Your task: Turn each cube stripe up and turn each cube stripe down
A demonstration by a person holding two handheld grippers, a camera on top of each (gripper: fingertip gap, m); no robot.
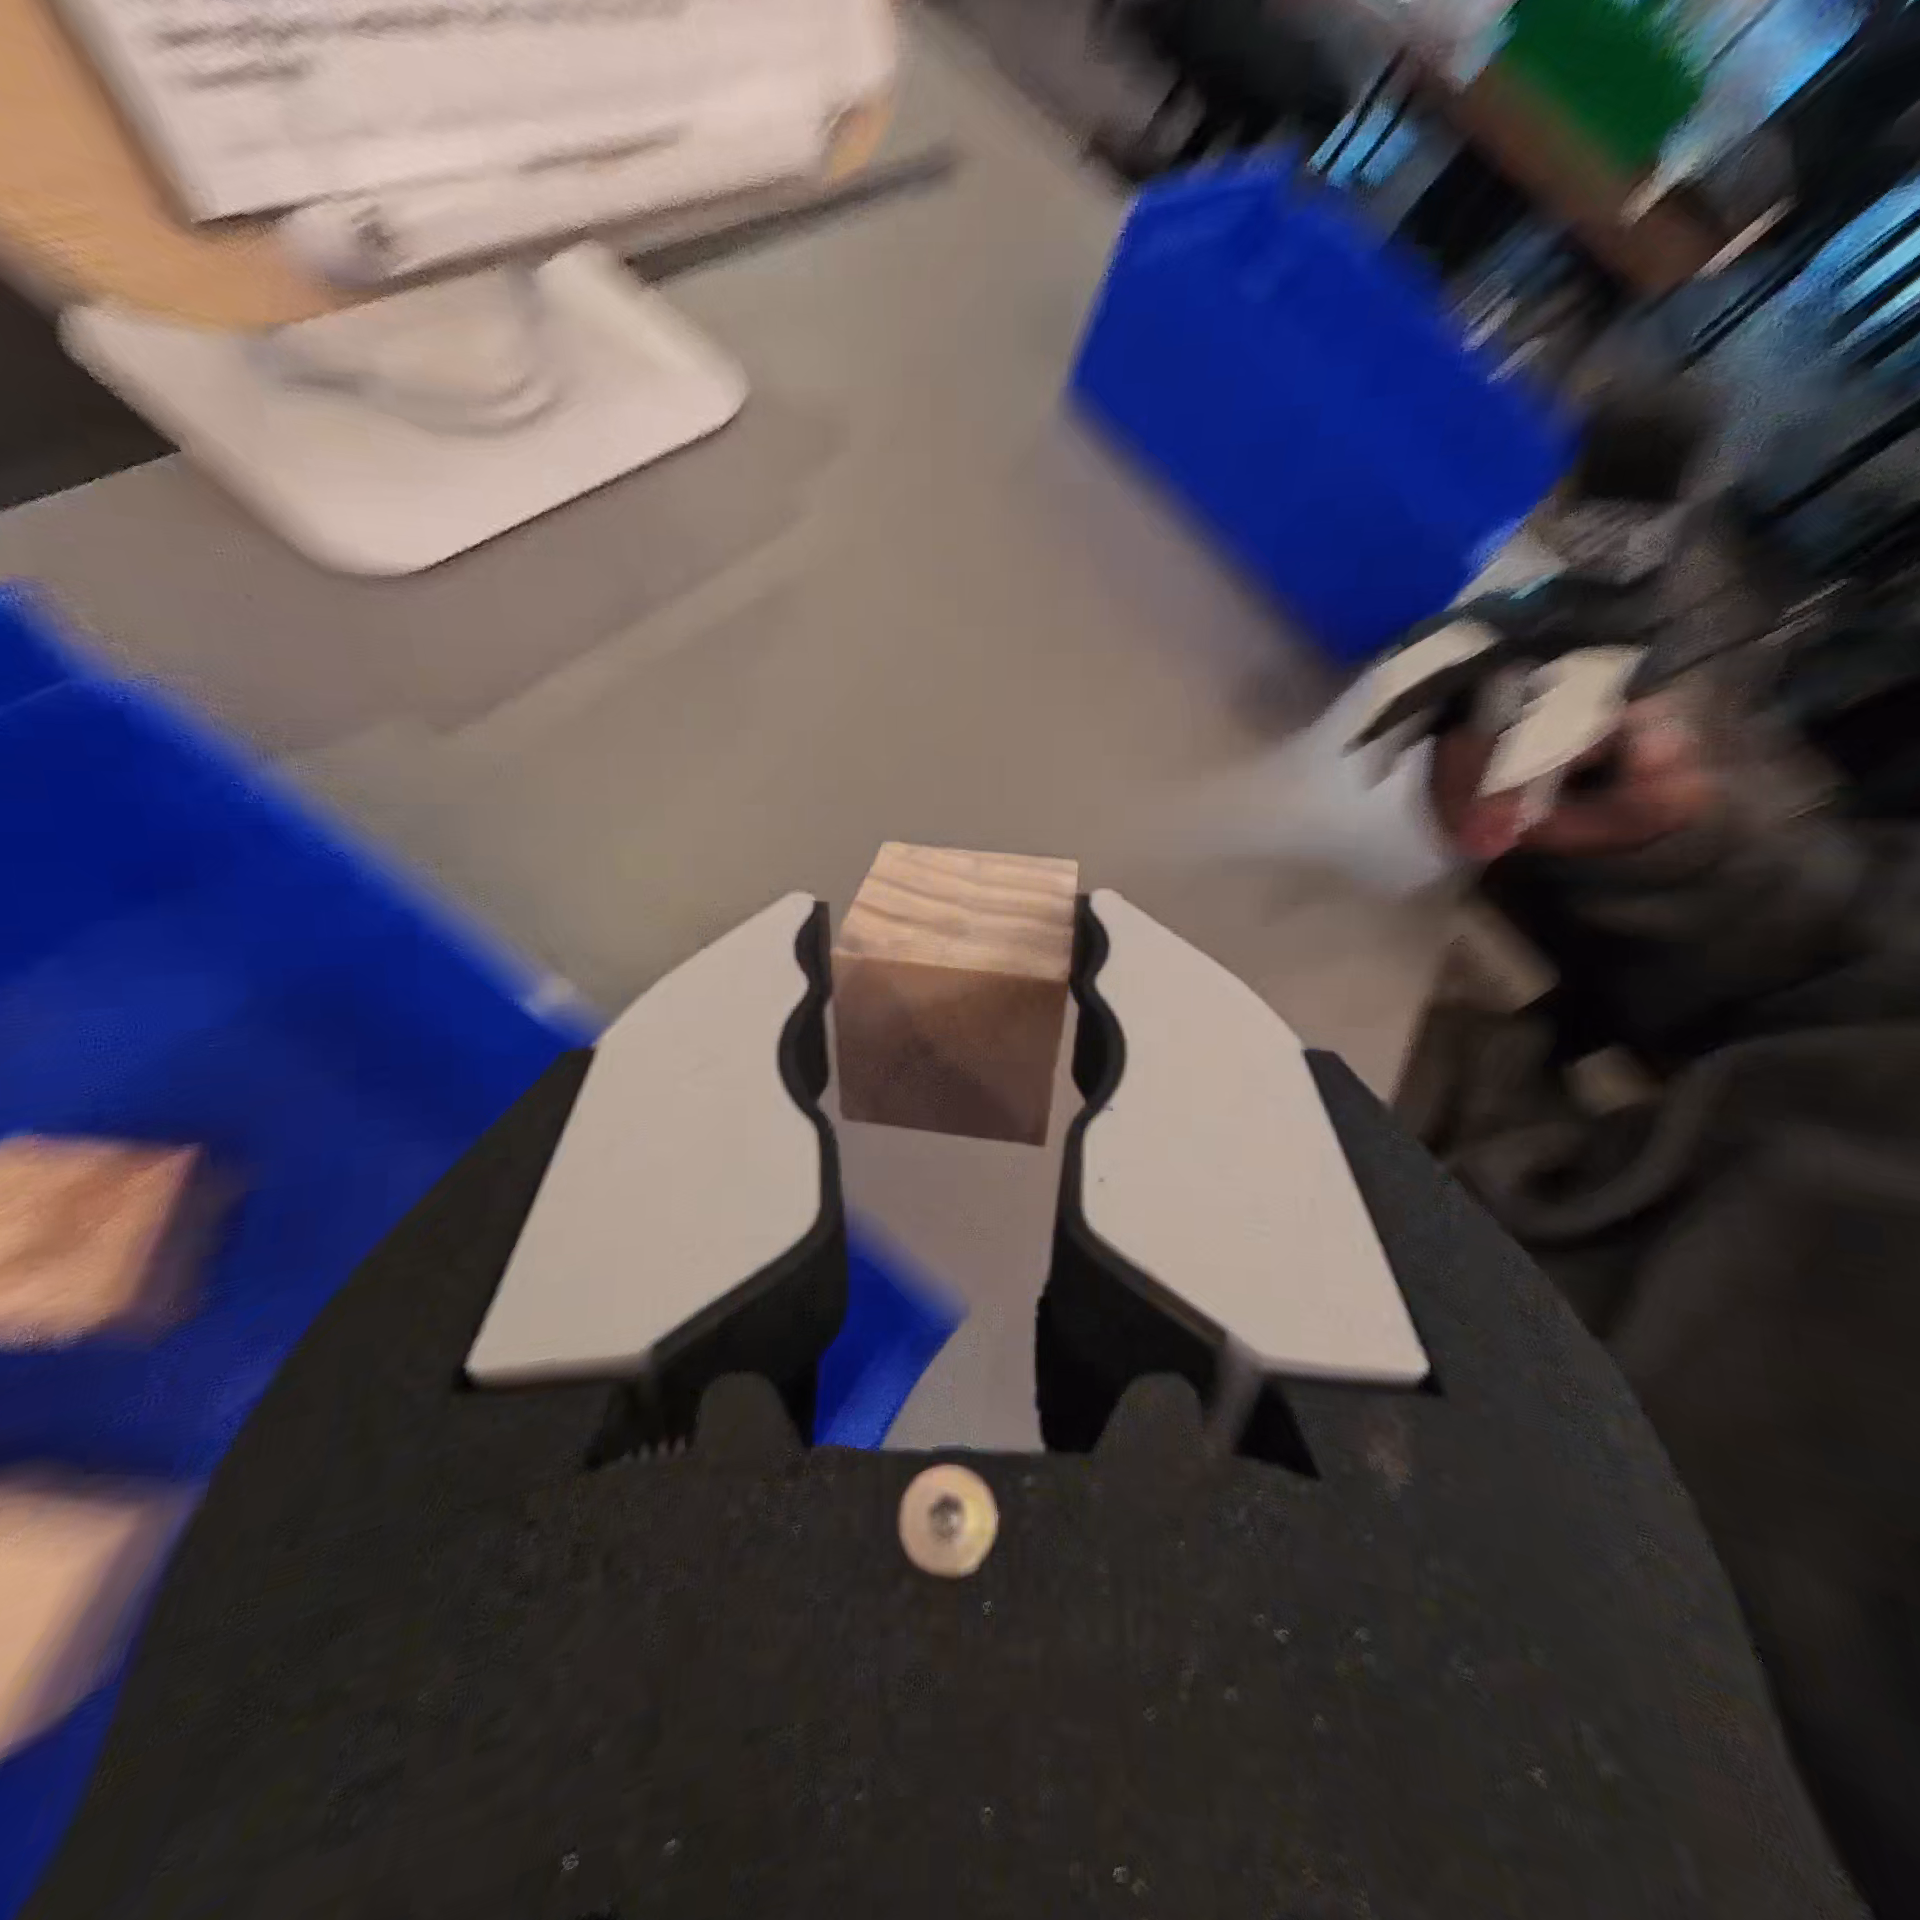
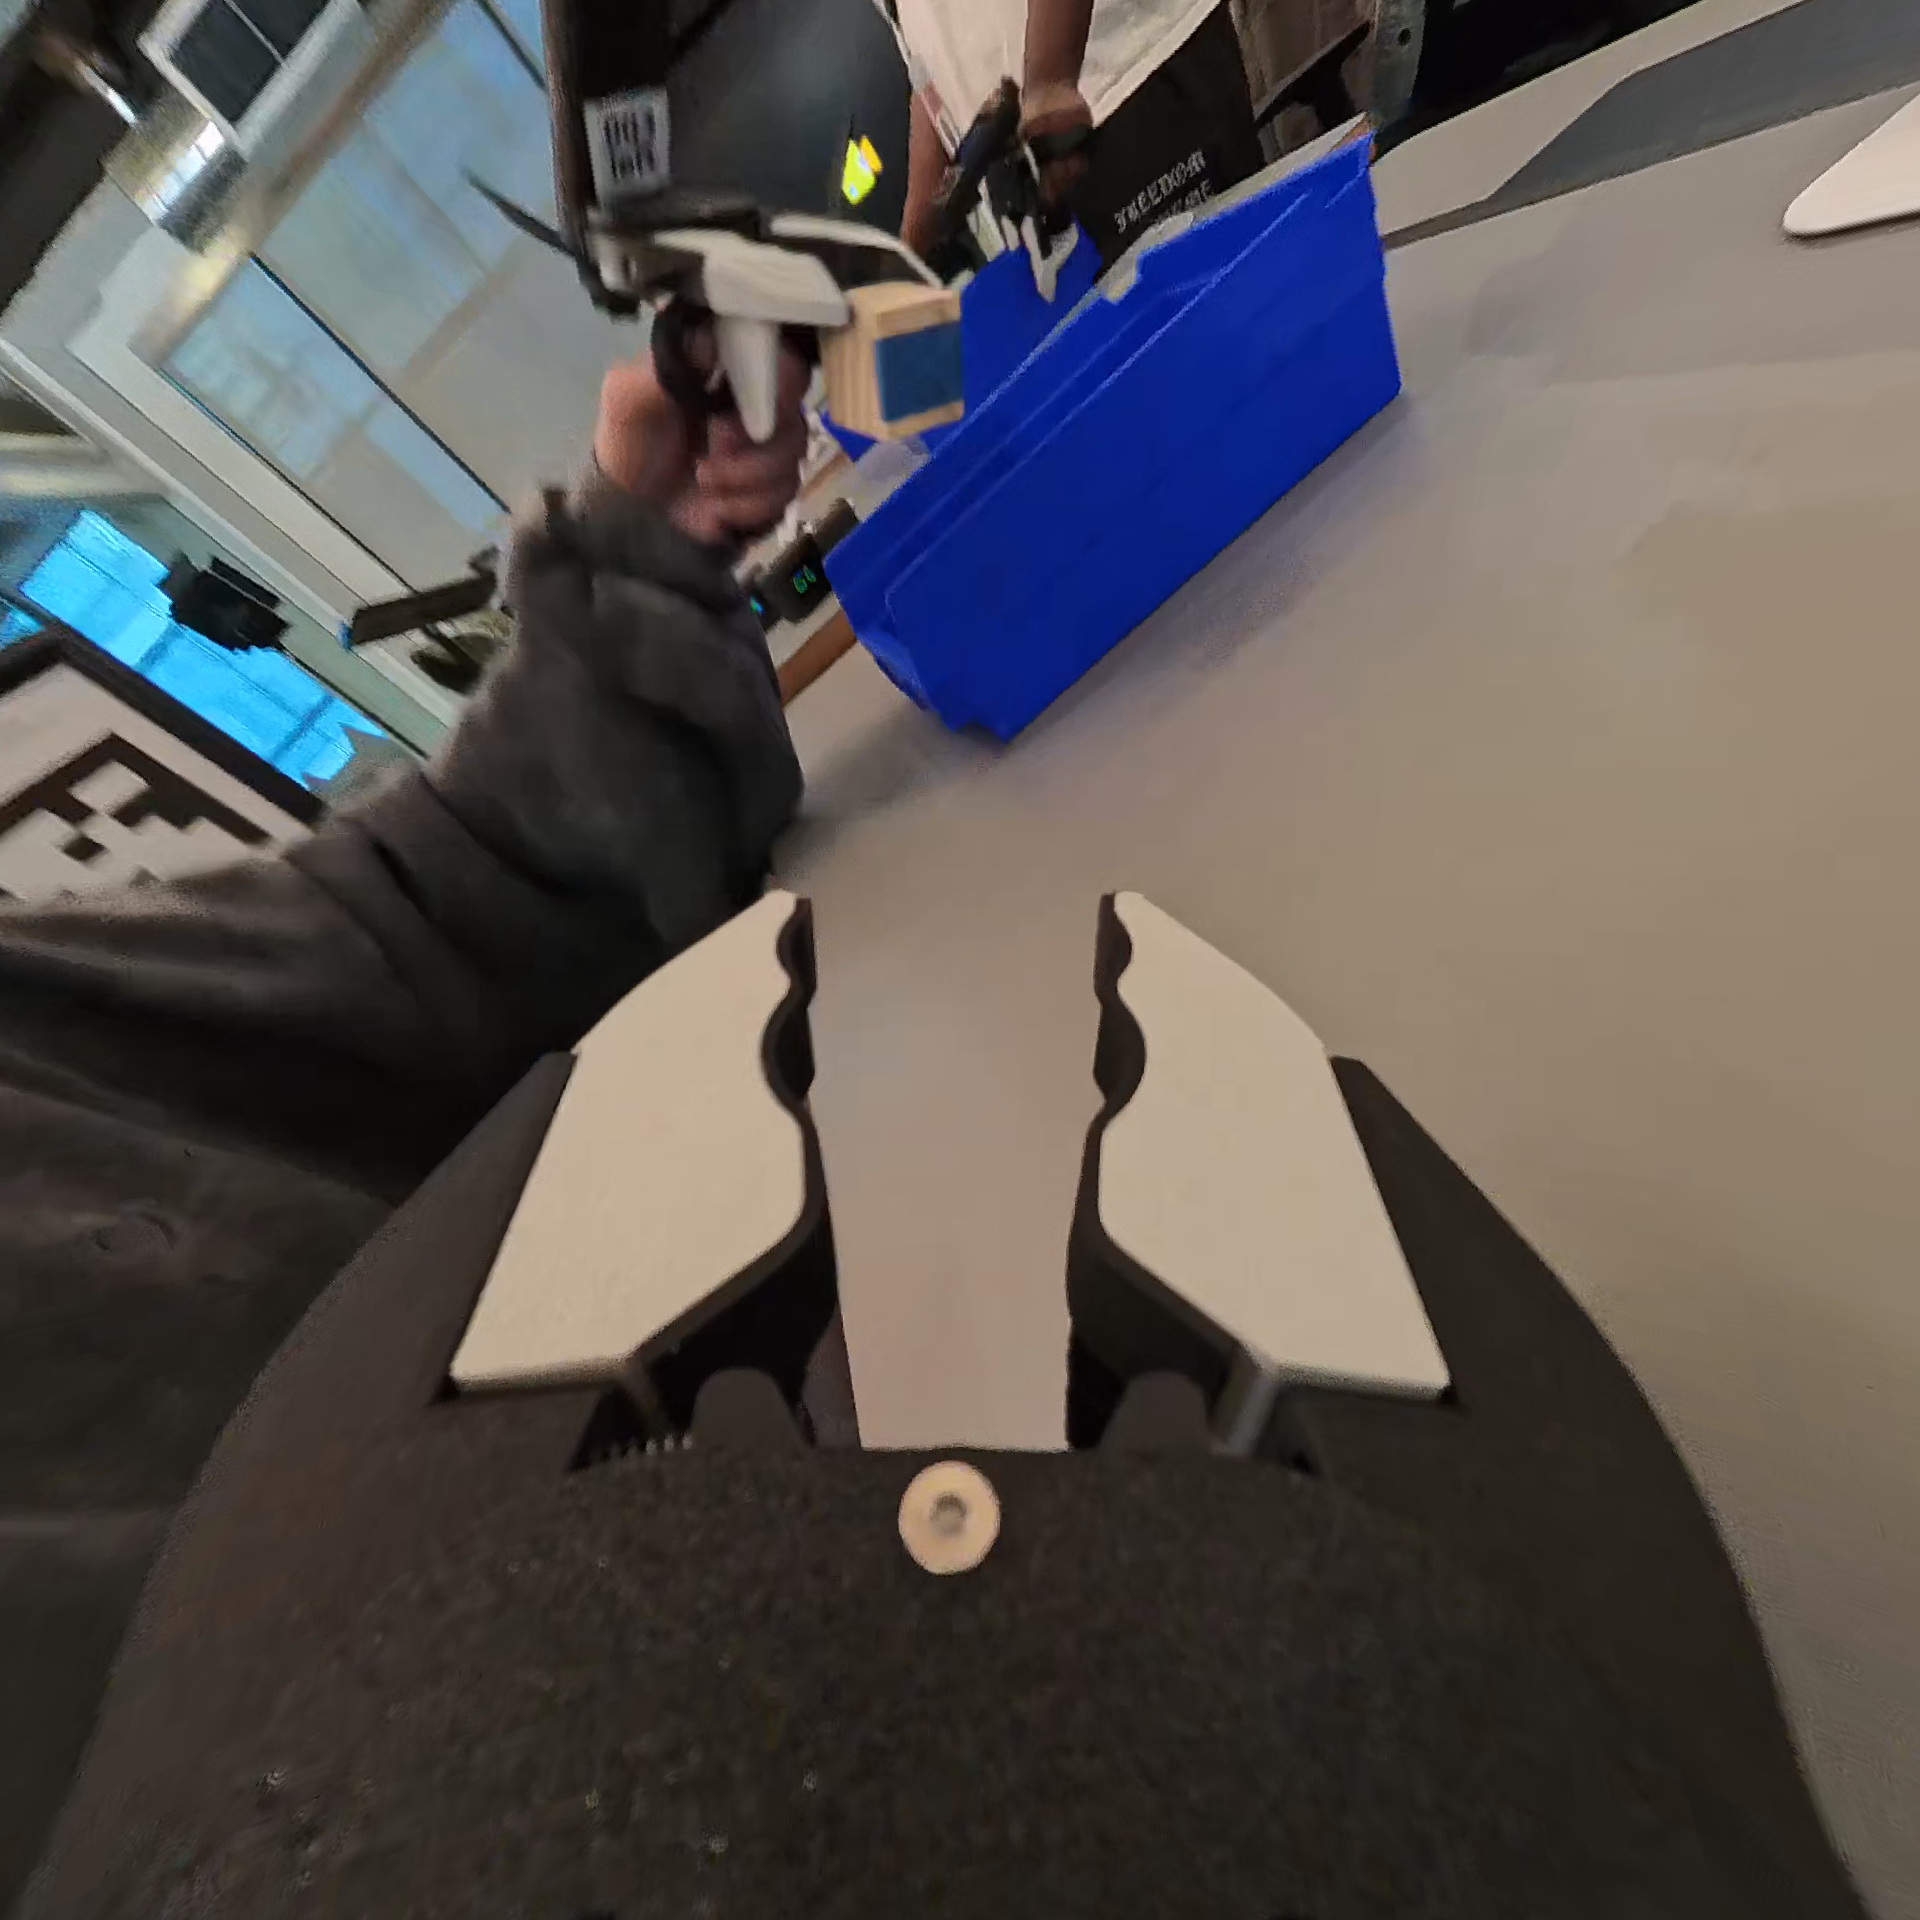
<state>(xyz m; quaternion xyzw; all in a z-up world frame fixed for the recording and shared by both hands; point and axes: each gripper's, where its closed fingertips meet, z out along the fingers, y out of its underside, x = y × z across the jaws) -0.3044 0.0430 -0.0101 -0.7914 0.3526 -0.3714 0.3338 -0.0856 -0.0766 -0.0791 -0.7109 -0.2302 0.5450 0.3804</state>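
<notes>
While pinching the wooden cube [image 1: 951, 1023] above bare table [image 1: 727, 675], left tongs [image 1: 953, 940]; right tongs [image 2: 956, 935] spread.

Blurred print on the white sheet [image 1: 499, 94] beyond the tabletop, too smeared to read. Square black-and-white code markers on a small tag [image 2: 627, 135] and a larger panel [image 2: 94, 821]. Pale lettering on dark shorts [image 2: 1164, 203]. Green digits on a small display [image 2: 800, 580].
</notes>
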